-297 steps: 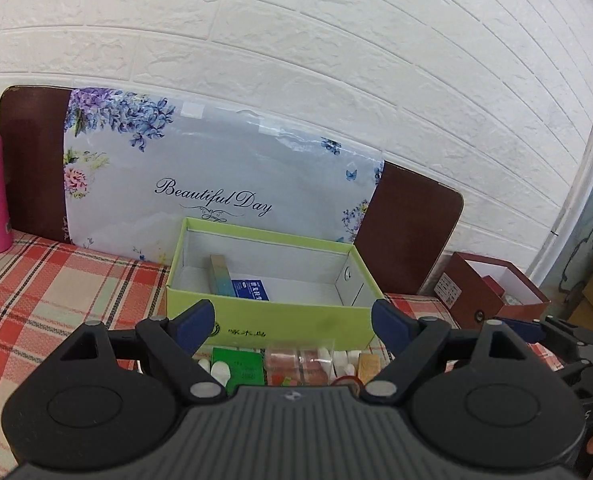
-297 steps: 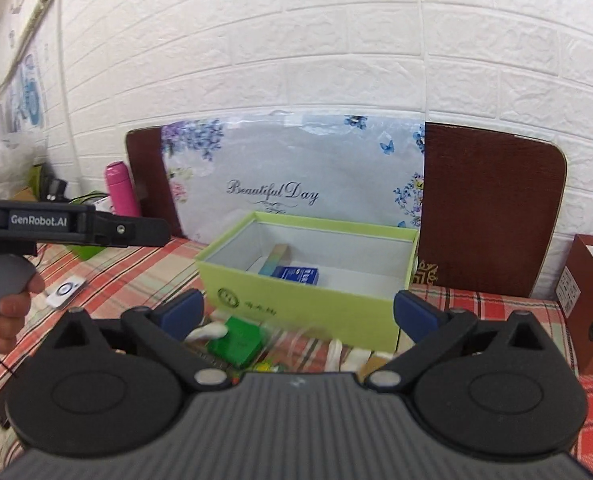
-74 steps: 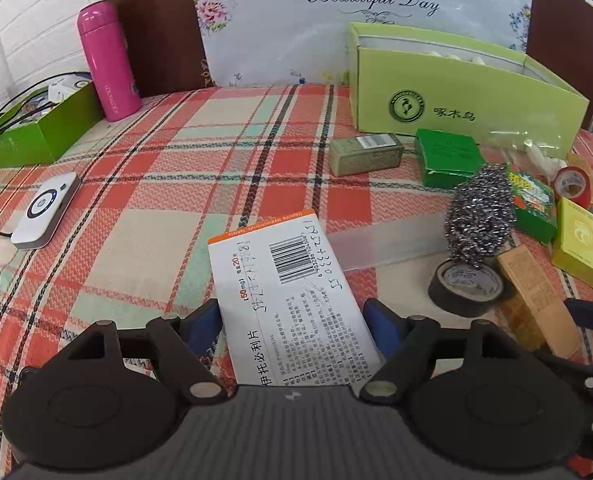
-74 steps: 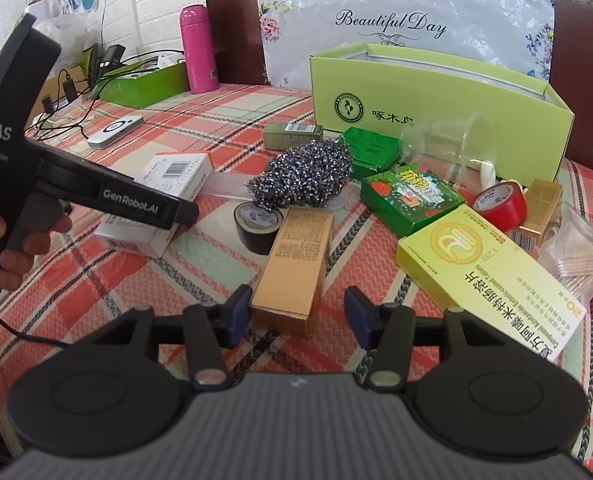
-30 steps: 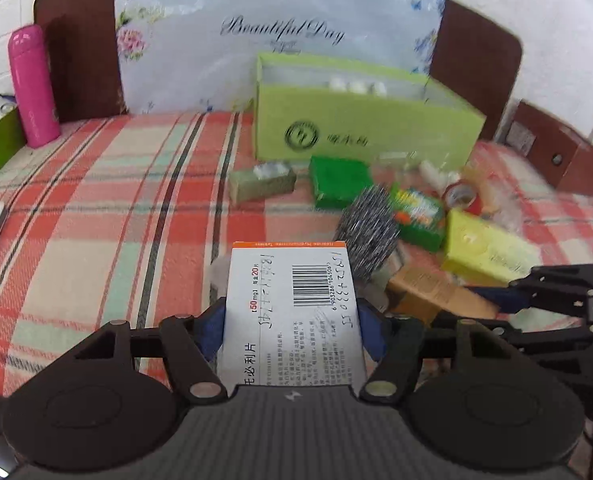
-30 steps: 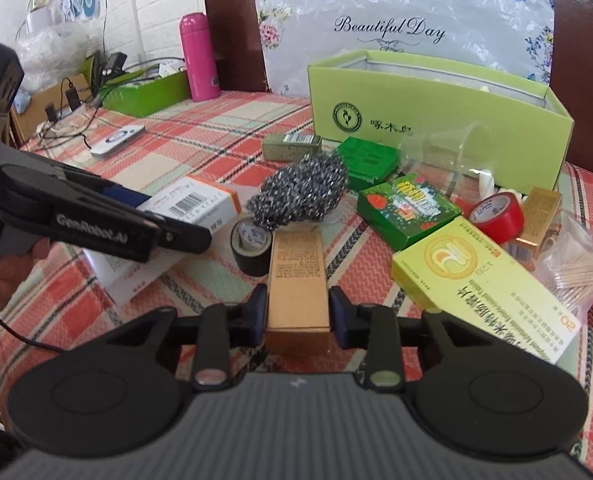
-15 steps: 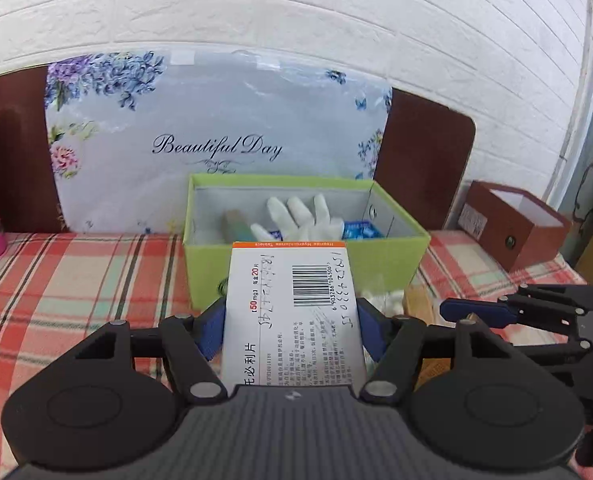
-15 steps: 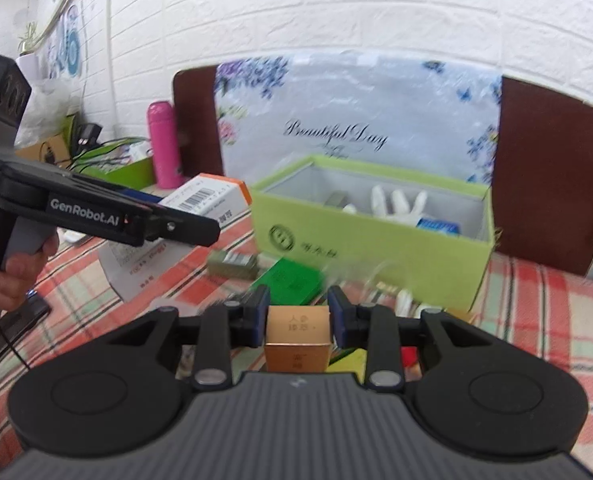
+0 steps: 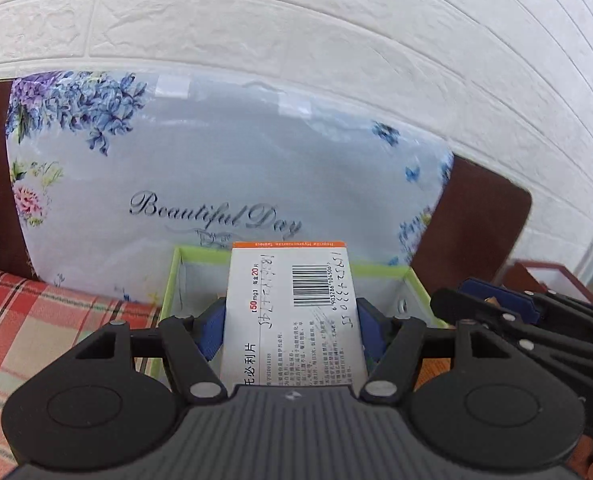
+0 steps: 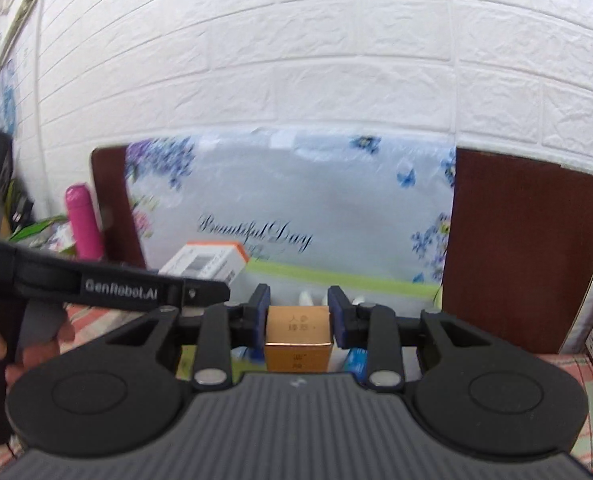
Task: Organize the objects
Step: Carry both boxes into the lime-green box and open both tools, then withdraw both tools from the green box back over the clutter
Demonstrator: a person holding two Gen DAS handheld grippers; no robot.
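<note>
Left gripper [image 9: 290, 330]: blue fingers [image 9: 210, 330] pinch a white medicine box [image 9: 292, 312] by its two long sides. Box has an orange end strip, a barcode, "50 mg" in red print and handwritten digits on the face turned to the camera. It is held off the desk, far end raised, over the near-left part of the green box [image 9: 168, 292]. Green box is open-topped with a pale inner wall; its contents are hidden behind the medicine box in this view.

Right gripper [image 10: 298, 322]: fingers [image 10: 259, 312] close on a small gold carton [image 10: 298, 336], one pad on each side, end face with small printed characters toward the camera. Carton is held above the near edge of the green box [image 10: 336, 278]. White and blue items show inside the green box just behind and below the carton; too blurred to identify.

In the right wrist view the left gripper [image 10: 200, 294] comes in from the left with the white medicine box [image 10: 208, 262] at its tip, beside the gold carton and apart from it.

Background: floral "Beautiful Day" sheet [image 9: 200, 168] leaning against a white brick wall [image 9: 336, 40], behind the green box. Pink bottle [image 10: 83, 222] far left. Red plaid cloth [image 9: 28, 320] covers the desk. Brown box [image 9: 544, 276] at the right edge
</note>
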